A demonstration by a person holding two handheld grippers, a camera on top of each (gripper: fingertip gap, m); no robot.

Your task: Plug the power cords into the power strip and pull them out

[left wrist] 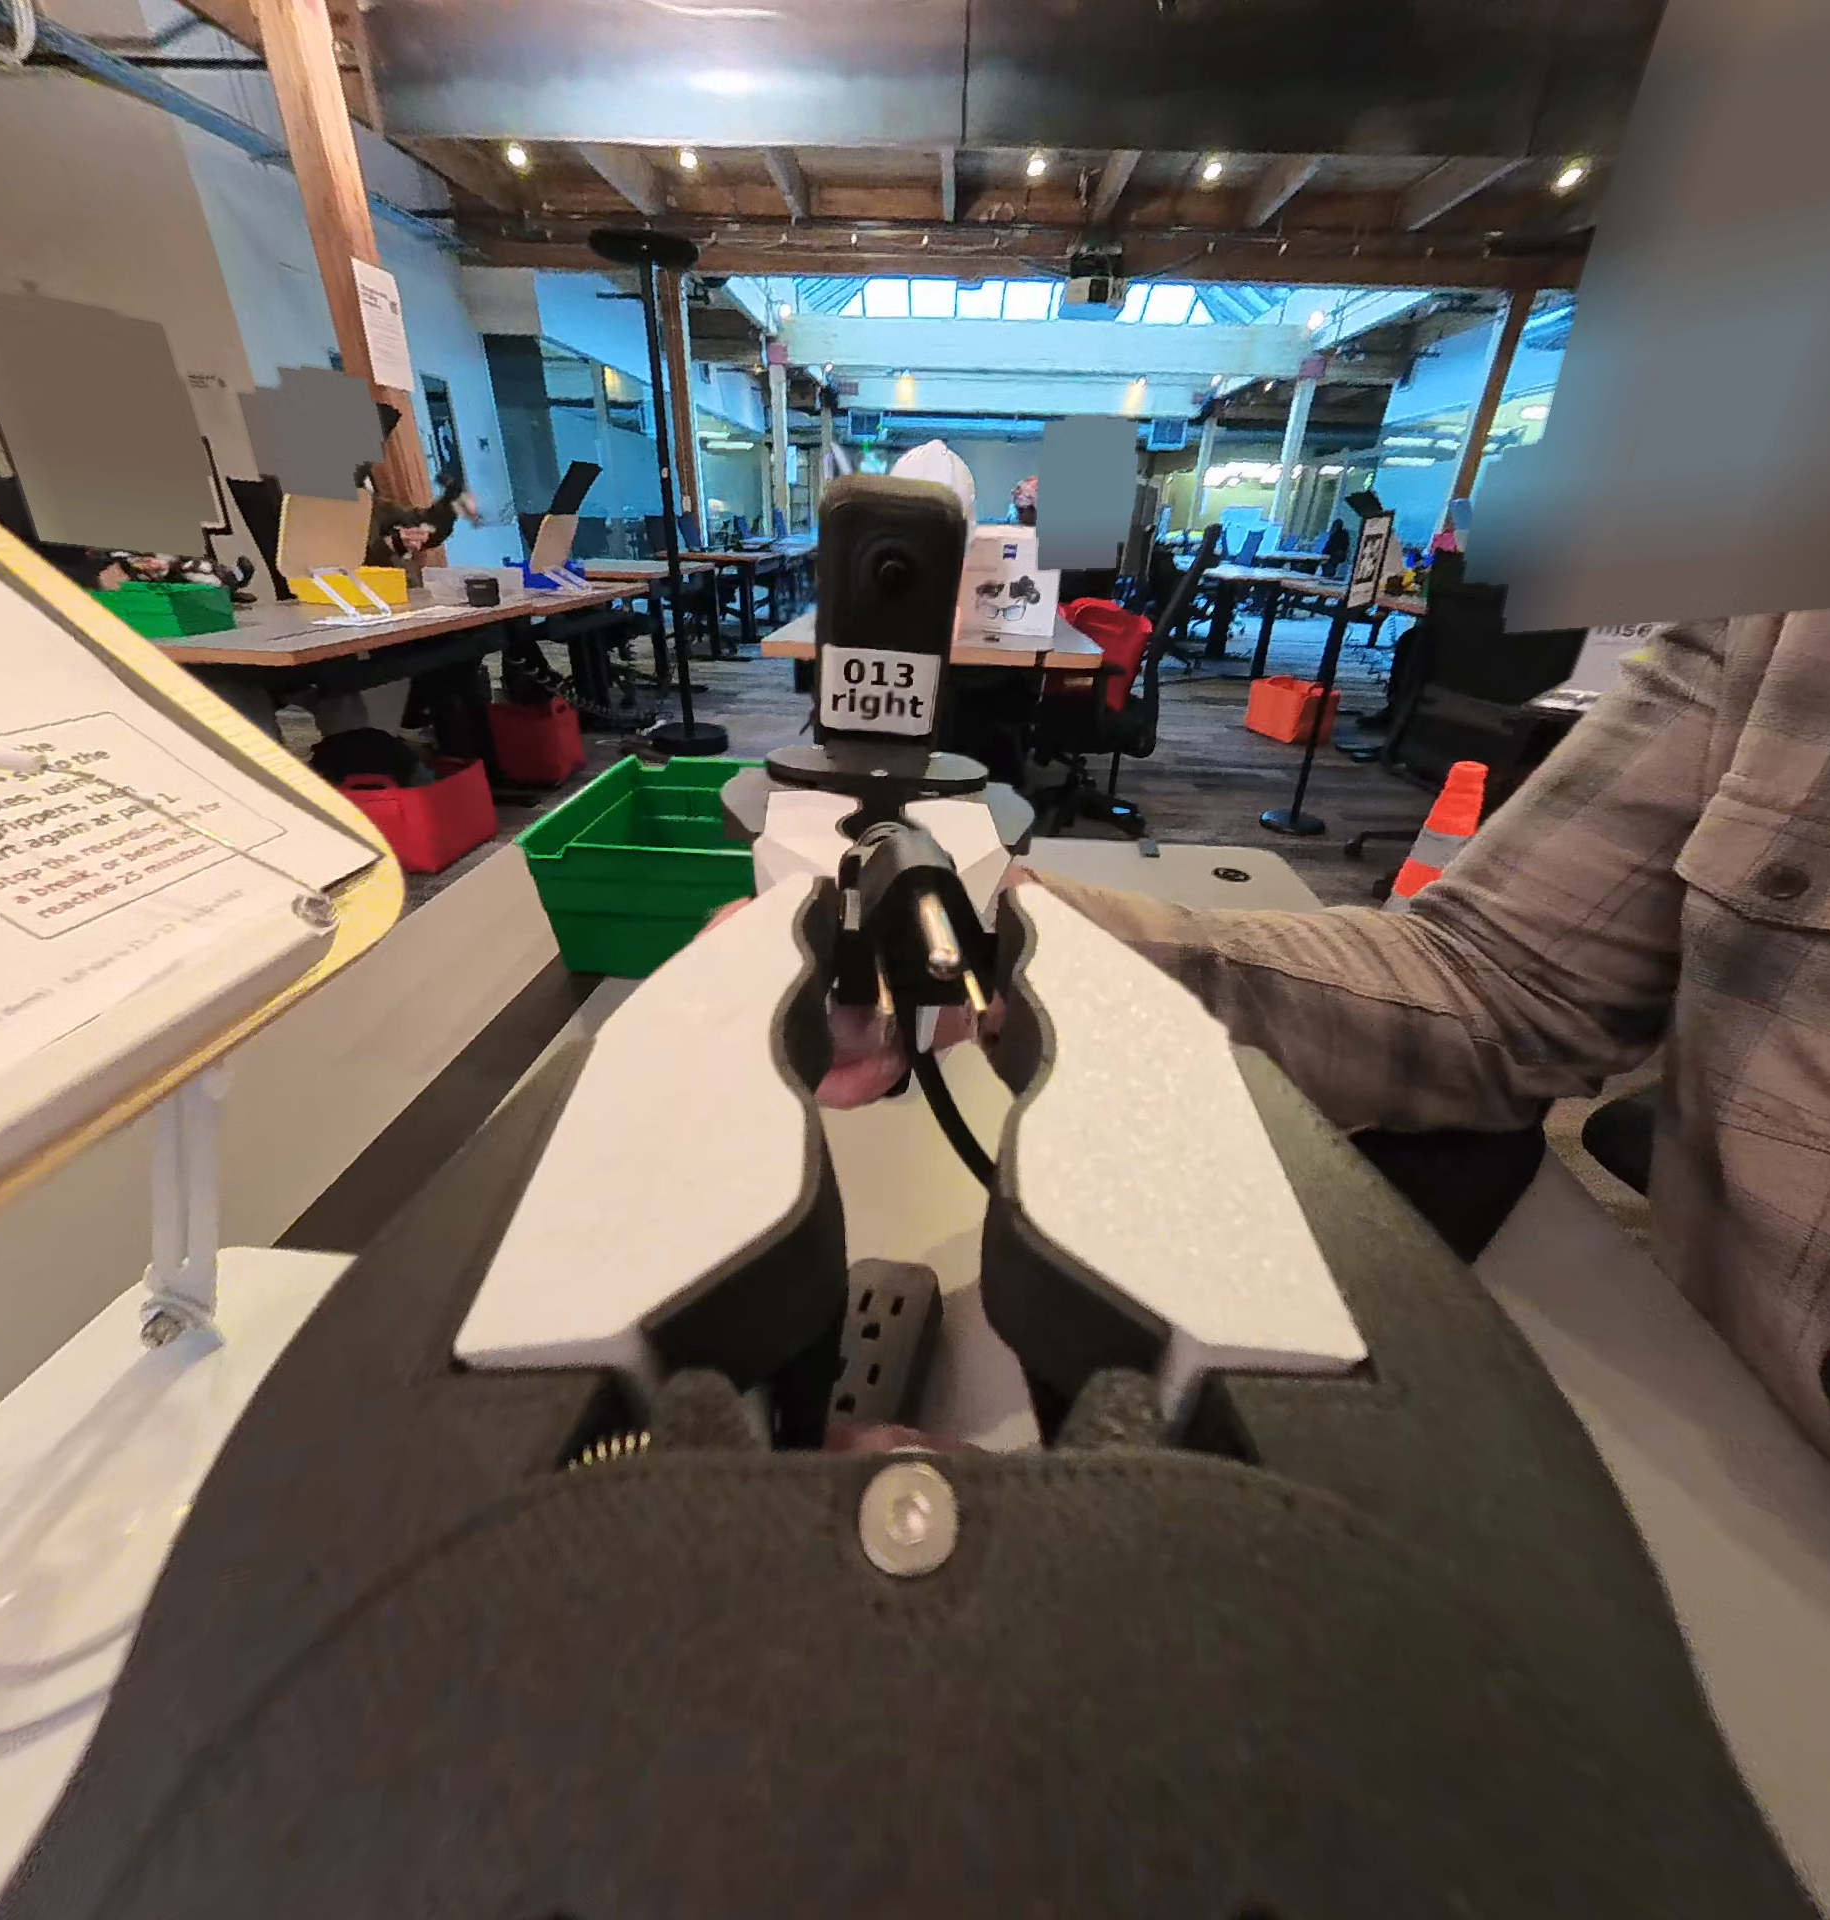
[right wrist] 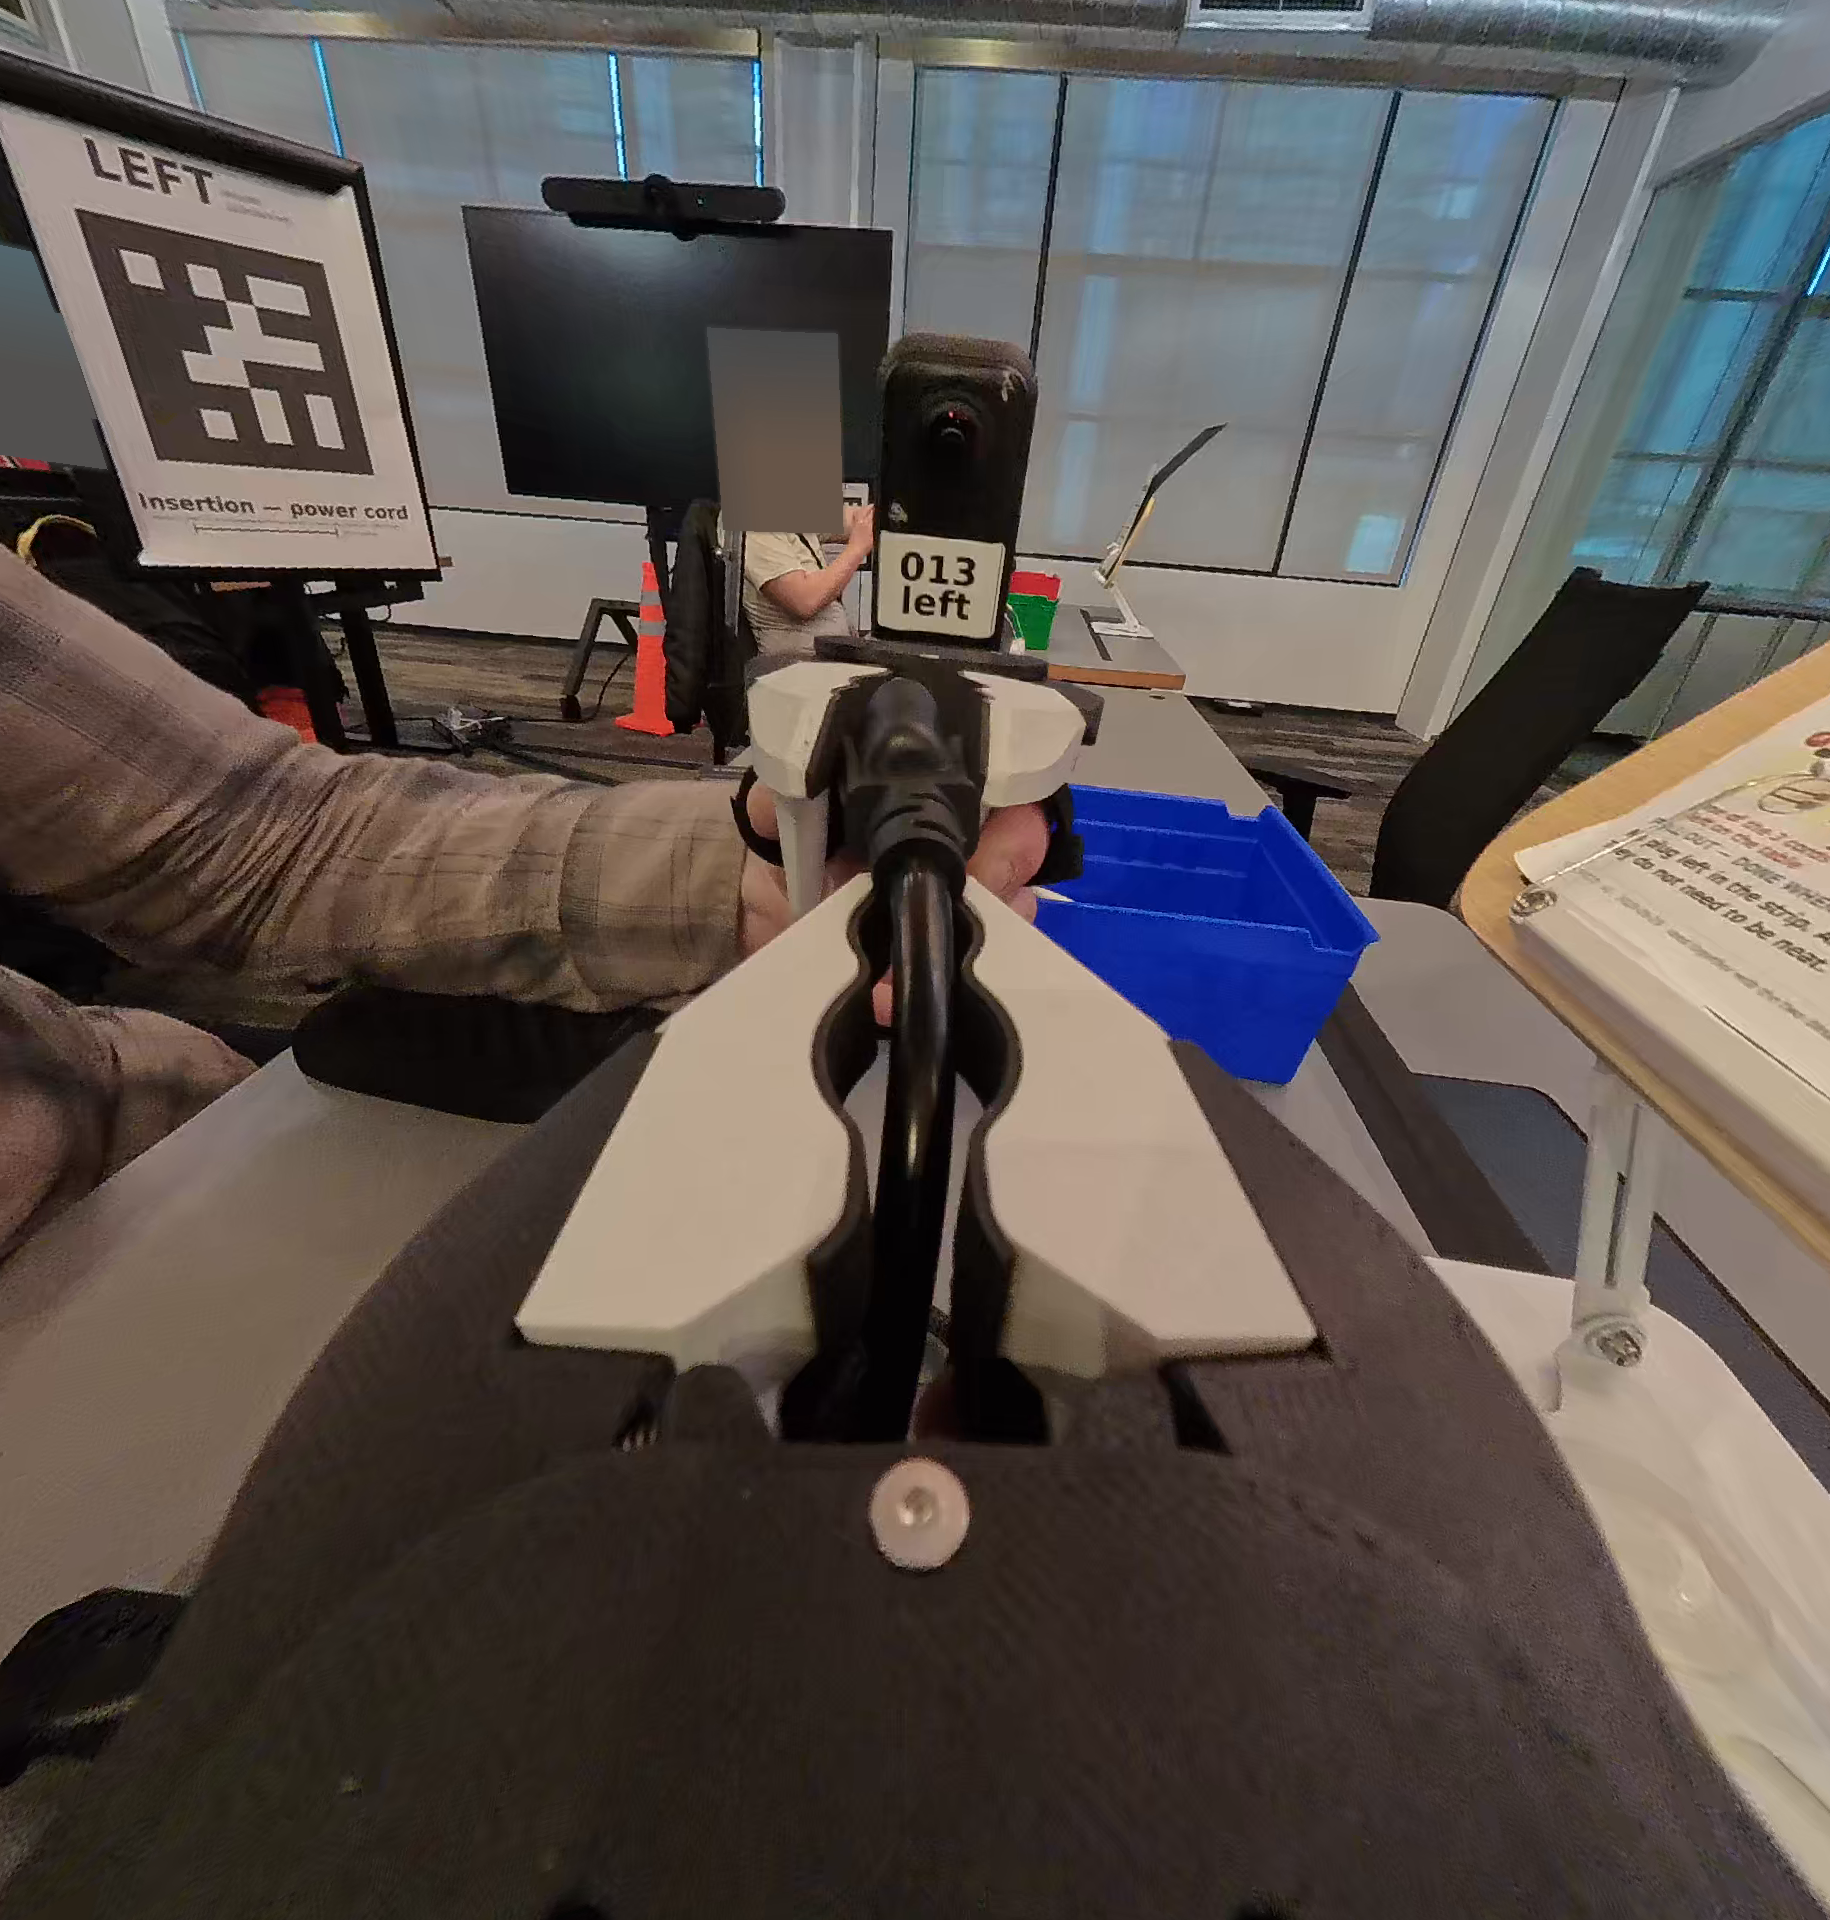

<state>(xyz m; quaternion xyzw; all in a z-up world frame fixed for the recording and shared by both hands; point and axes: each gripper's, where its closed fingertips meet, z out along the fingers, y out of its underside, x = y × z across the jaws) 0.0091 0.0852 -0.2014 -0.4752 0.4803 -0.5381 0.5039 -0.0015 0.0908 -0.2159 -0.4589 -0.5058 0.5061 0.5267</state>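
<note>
The left tool (left wrist: pixel 911 935) was closed on a black plug (left wrist: pixel 916 925), its dark inner pads pressed against the plug's two sides right at the fingertips. The metal prongs pointed back toward that tool's own camera. The right tool (right wrist: pixel 911 914) faced it tip to tip, raised above the bench (left wrist: pixel 1181 873). The black cord (right wrist: pixel 916 1091) left the back of the plug and ran down the narrow wavy gap between the right tool's fingers. Those fingers stood close on either side of the cord, but I could not tell whether they pinched it. The black power strip (left wrist: pixel 880 1340) lay flat on a white mat (left wrist: pixel 287 1309) under the left tool, showing through the gap at the fingers' roots, well below the plug and apart from it. A green bin (left wrist: pixel 630 862) stood near the bench's far edge in the left view, just beside the right tool. A blue bin (right wrist: pixel 1202 935) stood near the far edge in the right view, just beside the left tool. A tilted board with an instruction sheet (left wrist: pixel 111 883) overhung the mat on a clear stand. A plaid sleeve (left wrist: pixel 1410 987) reached in from the side, and an orange cone (left wrist: pixel 1441 831) stood on the floor beyond the bench.
</note>
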